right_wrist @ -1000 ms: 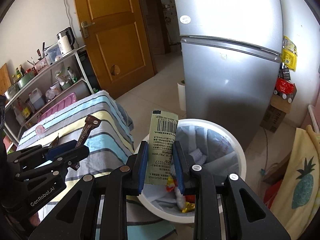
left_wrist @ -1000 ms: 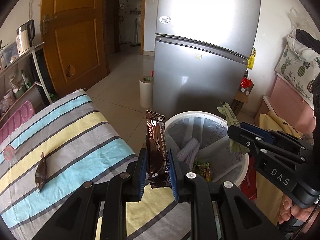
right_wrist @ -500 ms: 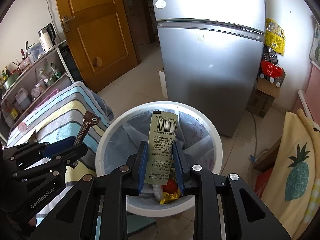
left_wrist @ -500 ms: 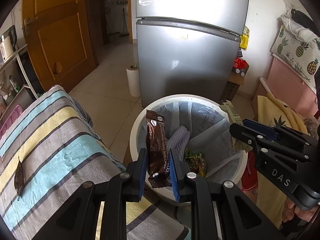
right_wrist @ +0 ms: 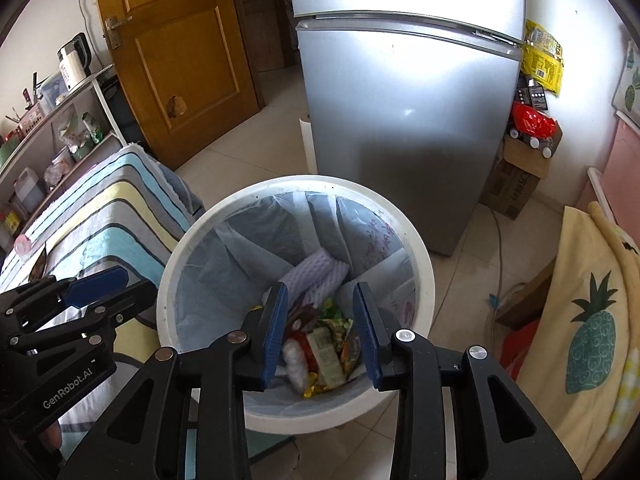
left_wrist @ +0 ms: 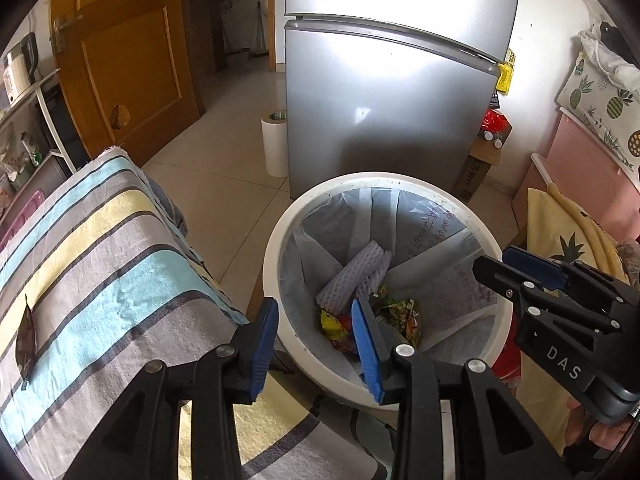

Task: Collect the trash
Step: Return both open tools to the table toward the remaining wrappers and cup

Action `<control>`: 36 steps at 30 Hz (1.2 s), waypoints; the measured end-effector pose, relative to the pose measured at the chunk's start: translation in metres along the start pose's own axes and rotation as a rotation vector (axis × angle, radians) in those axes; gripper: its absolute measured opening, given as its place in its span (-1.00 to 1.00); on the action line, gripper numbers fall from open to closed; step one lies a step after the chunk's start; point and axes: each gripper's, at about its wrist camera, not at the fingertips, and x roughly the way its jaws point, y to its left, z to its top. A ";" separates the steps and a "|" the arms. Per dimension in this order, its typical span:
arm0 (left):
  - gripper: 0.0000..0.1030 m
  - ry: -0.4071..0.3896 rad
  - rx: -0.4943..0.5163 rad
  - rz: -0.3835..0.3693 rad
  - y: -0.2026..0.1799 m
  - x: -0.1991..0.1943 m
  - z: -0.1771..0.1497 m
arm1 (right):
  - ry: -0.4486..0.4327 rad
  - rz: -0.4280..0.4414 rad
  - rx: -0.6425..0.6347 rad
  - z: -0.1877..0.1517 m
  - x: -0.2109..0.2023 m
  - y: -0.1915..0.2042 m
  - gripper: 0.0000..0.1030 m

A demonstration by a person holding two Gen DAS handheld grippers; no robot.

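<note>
While the silver refrigerator (left_wrist: pixel 392 92) loomed behind it, the white lined trash bin (right_wrist: pixel 416 248) sat directly beyond and below both pairs of fingers, already holding wrappers, a green packet (right_wrist: pixel 326 354) and white foam netting (left_wrist: pixel 354 276). The left gripper (left_wrist: pixel 316 340) and right gripper (right_wrist: pixel 320 330) had just been opening, and each stood part-way open with nothing between its pads. By my reading this drop was done, though a small brown wrapper (left_wrist: pixel 25 336) lay on the striped cloth (left_wrist: pixel 120 264), far left of the left fingers, uncollected.
</note>
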 end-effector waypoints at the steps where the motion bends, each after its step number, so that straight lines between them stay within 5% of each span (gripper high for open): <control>1: -0.14 0.000 -0.005 -0.001 0.001 -0.001 0.000 | -0.003 0.000 -0.001 0.000 -0.001 0.001 -0.30; 16: -0.13 -0.079 -0.052 0.040 0.037 -0.045 -0.005 | -0.057 0.029 -0.029 0.007 -0.025 0.035 -0.30; 36: -0.12 -0.154 -0.256 0.188 0.162 -0.112 -0.044 | -0.086 0.176 -0.142 0.013 -0.031 0.142 -0.08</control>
